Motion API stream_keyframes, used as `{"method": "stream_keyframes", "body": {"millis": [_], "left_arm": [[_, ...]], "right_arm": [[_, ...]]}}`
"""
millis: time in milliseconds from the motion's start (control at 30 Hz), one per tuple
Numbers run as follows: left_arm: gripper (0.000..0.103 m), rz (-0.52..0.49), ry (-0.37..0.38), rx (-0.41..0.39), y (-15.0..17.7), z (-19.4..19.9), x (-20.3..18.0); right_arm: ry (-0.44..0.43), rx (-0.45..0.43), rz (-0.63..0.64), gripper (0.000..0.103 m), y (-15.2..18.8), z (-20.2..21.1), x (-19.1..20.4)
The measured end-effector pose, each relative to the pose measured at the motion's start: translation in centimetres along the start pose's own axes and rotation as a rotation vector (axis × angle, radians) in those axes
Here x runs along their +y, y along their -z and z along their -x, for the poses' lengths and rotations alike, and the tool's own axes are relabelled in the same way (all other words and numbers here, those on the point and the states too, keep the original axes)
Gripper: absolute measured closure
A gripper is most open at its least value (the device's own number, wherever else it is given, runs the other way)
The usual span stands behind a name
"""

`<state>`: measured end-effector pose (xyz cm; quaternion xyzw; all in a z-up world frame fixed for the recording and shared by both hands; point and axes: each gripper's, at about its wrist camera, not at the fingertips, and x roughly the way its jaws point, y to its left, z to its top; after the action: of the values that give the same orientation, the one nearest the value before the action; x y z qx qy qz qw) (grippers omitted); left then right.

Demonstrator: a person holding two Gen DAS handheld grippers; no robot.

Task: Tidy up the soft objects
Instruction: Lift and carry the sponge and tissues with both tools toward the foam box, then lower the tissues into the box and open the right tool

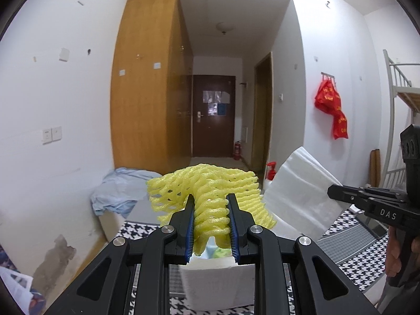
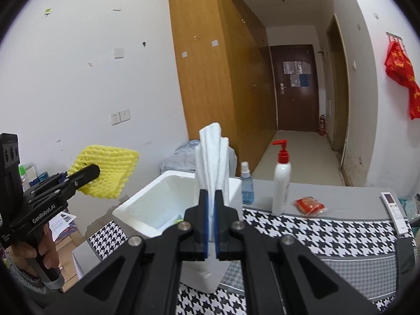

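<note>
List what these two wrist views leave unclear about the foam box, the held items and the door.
- Contents of the white foam box: in the left wrist view the yellow foam net and left gripper cover its opening; in the right wrist view only a sliver shows.
- Lower end of the white foam sheet: hidden behind the right gripper.
- Notices on the far door: too small to read.

Dorm room: wardrobe (image 2: 210, 60), bunk bed (image 1: 400, 84).

Door notices (image 1: 215, 102) illegible; foam box (image 2: 147, 202) contents obscured.
</note>
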<state>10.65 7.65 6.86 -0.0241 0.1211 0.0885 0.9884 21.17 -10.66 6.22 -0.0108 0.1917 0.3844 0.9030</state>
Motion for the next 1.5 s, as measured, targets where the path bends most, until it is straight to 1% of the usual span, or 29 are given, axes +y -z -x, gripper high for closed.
{"method": "stream_keyframes", "body": {"millis": [200, 367, 633, 833, 1233, 1267, 1333, 1400, 1467, 1500], "left_arm": [[0.080, 0.020, -0.011, 0.020, 0.8, 0.1, 1.0], [0.080, 0.044, -0.024, 0.014, 1.2, 0.6, 2.5], [0.080, 0.064, -0.043, 0.027, 2.1, 0.8, 4.0], [0.080, 0.077, -0.055, 0.032, 2.4, 0.7, 4.7], [0.080, 0.081, -0.063, 0.039, 2.6, 0.4, 5.1], [0.080, 0.081, -0.063, 0.039, 2.6, 0.4, 5.1], [0.080, 0.083, -0.064, 0.037, 2.6, 0.5, 5.1], [0.080, 0.082, -0.063, 0.037, 2.6, 0.4, 5.0], [0.080, 0.081, -0.064, 0.037, 2.6, 0.3, 5.0], [0.080, 0.082, -0.064, 0.039, 2.6, 0.3, 5.0]], "right_arm": [[-0.025, 0.006, 0.020, 0.098, -0.5, -1.1, 1.5], [-0.034, 0.022, 0.037, 0.098, -0.8, -2.6, 3.0], [-0.042, 0.065, 0.039, 0.098, -0.8, -5.4, 4.3], [-0.019, 0.113, 0.062, 0.098, -0.3, -7.5, 5.1], [0.007, 0.189, 0.065, 0.097, 0.5, -10.0, 5.1], [0.010, 0.197, 0.067, 0.093, 0.5, -10.1, 5.1], [0.005, 0.203, 0.058, 0.078, 0.7, -10.2, 5.0], [-0.002, 0.203, 0.058, 0.038, 0.7, -10.2, 5.0], [-0.001, 0.182, 0.060, 0.030, 0.8, -9.8, 5.2], [-0.006, 0.180, 0.060, 0.029, 0.7, -9.7, 5.2]]}}
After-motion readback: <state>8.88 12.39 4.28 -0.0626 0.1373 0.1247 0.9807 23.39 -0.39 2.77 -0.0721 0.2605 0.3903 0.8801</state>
